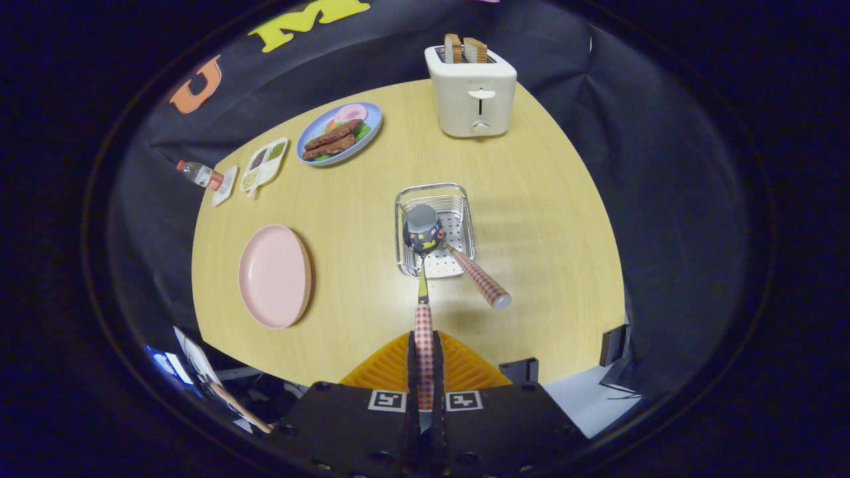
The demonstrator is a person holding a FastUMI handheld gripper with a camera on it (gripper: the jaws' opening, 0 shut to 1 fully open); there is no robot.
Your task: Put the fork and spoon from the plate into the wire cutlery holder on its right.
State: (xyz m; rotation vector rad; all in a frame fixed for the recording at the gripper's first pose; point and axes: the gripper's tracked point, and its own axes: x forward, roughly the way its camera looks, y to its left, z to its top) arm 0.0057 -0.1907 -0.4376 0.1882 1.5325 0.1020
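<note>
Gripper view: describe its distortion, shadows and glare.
In the gripper view, fisheye bending curves the table edges; soft shadows lie beside the toaster and pink plate; the spoon bowl mirrors the room, with mild glints on the wire cutlery holder. The gripper is shut on the spoon's checked handle.

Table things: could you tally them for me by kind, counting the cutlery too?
Plates: 2, pink plate and blue plate of food
Cutlery: 2, spoon clamped between the gripper fingers, fork leaning in the wire holder
Holder: 1
Toaster: 1
Divided tray: 1
Bottle: 1
Total: 8
</note>
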